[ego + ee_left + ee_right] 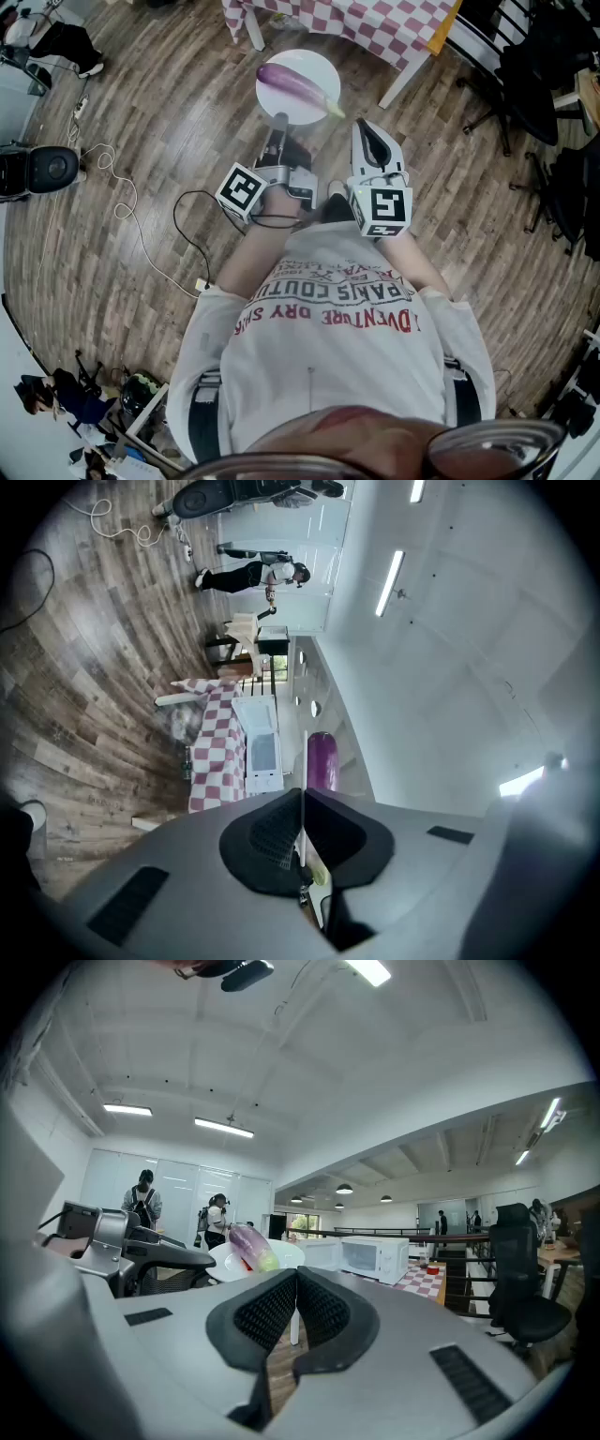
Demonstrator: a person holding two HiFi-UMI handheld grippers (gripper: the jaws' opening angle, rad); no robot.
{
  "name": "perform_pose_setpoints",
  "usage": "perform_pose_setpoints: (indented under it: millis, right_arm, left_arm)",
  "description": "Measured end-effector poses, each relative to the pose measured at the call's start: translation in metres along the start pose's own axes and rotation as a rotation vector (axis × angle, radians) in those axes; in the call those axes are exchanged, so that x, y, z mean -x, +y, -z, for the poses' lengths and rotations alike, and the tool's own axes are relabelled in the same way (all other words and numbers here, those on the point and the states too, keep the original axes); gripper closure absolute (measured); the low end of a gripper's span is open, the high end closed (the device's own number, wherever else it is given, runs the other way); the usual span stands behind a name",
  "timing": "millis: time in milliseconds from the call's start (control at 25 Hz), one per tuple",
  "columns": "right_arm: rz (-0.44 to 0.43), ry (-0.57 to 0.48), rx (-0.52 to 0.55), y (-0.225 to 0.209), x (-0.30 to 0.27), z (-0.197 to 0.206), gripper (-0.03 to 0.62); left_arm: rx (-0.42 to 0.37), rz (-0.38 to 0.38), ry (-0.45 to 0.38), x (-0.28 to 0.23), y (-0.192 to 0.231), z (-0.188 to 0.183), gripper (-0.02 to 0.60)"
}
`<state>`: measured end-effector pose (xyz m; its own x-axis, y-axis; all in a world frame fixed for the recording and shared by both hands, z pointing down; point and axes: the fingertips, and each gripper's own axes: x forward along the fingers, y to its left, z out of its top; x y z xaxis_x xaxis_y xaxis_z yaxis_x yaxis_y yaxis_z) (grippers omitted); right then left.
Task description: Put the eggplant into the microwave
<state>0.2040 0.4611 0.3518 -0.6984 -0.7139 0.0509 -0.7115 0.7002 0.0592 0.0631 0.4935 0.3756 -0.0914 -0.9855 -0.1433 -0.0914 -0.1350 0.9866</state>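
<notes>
Jaws of the left gripper (278,122) are found clamped on the near rim of a white plate (302,60), which is held out roughly level above the floor in front of the person. The eggplant (295,86) is seen lying across that plate, green stem end to the right. The plate is judged to be used as a carrier, so that the eggplant need not be pinched directly. To the right, the right gripper (362,131) is held just beside the plate without touching it, its jaws closed together on nothing. It is judged to be kept free for the microwave door. The microwave (375,1258) is noted well ahead on the checkered table (366,23), its door apparently closed.
</notes>
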Motion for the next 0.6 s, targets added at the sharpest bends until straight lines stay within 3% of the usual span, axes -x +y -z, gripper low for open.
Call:
perform_pose_setpoints:
  millis: [320,600]
  right_arm:
    - [-0.016,-0.009,0.009,0.014,-0.005,-0.005,0.568]
    - [-0.011,-0.022,-0.005,0.016,-0.015,-0.005,0.568]
  left_arm:
    - [0.000,-0.051,-0.004,0.006,0.014,-0.011,0.551]
    - [0.015,-0.033,-0.017,-0.001,0.019,-0.023,0.551]
